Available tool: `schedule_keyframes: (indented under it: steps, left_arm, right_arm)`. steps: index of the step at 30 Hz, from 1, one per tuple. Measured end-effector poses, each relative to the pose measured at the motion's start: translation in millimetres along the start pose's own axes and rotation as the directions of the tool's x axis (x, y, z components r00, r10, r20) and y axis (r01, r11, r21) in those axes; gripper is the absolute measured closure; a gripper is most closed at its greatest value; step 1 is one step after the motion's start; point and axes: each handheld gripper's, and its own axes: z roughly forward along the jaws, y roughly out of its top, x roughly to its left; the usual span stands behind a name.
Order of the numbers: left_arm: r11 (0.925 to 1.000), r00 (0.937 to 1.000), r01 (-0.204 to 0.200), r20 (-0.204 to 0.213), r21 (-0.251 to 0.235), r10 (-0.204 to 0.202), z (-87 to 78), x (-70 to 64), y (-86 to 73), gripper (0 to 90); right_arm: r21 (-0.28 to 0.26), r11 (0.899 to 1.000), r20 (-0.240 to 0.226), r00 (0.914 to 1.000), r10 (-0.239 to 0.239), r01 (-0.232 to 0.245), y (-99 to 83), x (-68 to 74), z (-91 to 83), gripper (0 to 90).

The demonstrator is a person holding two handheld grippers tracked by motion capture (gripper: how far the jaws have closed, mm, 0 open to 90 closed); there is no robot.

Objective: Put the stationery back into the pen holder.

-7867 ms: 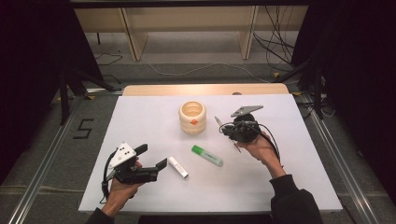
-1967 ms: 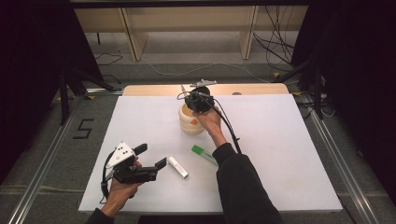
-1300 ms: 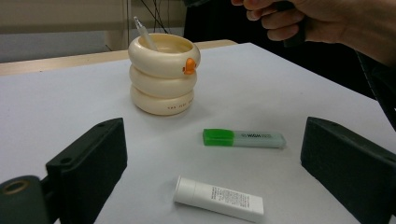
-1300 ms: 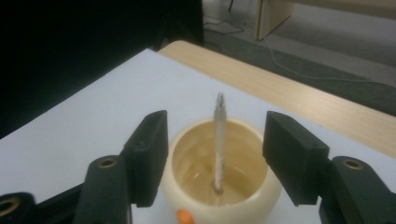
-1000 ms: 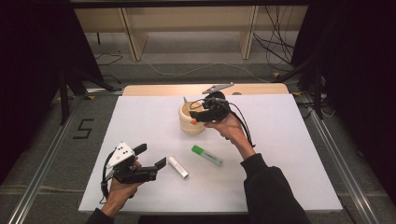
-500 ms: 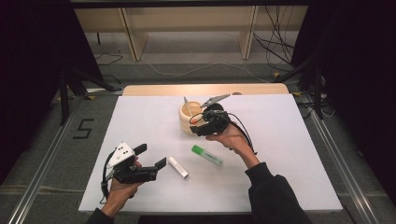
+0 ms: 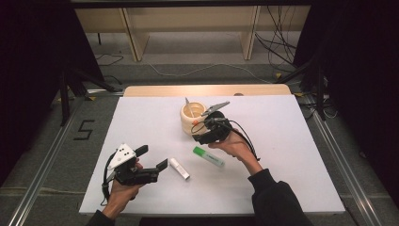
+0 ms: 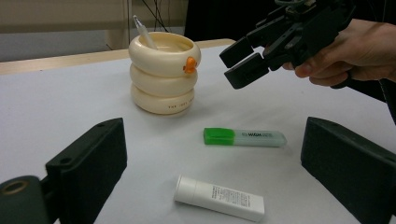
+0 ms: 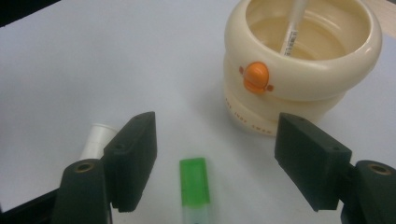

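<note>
A cream ringed cup [image 7: 192, 118] with an orange knob stands at mid-table, and a pen [image 7: 188, 106] leans inside it. In the right gripper view the cup [image 9: 299, 79] and the pen [image 9: 293, 28] are at the upper right. A green-capped highlighter [image 7: 208, 156] and a white tube [image 7: 179, 168] lie nearer the front. My right gripper [image 7: 197, 136] hovers open just beside the cup, above the highlighter's cap [image 9: 194, 184], with nothing held [image 9: 222, 158]. My left gripper [image 7: 151, 157] is open and empty at the front left. It faces the tube [image 8: 219, 198], the highlighter [image 8: 245, 137] and the cup [image 8: 162, 72].
The white table top [image 7: 291, 155] has bare room at the right and far left. A wooden strip [image 7: 207, 89] runs along its far edge. Beyond it are shelf legs and floor cables. Metal rails [image 7: 47, 165] flank the table.
My right gripper carried the pen to the cup and left it there. It then drew back toward me, now open over the highlighter. My left gripper has not moved.
</note>
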Motion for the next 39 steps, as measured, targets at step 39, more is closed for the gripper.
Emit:
schedule_keyframes:
  steps: [39]
  left_arm:
    - [1.0, 1.0, -0.001, -0.002, 0.001, 0.001, -0.9, 0.6, 0.1, 6.5]
  right_arm:
    - [0.197, 0.979, -0.022, 0.9989, -0.041, 0.045, -20.8, 8.2, 26.7, 30.1]
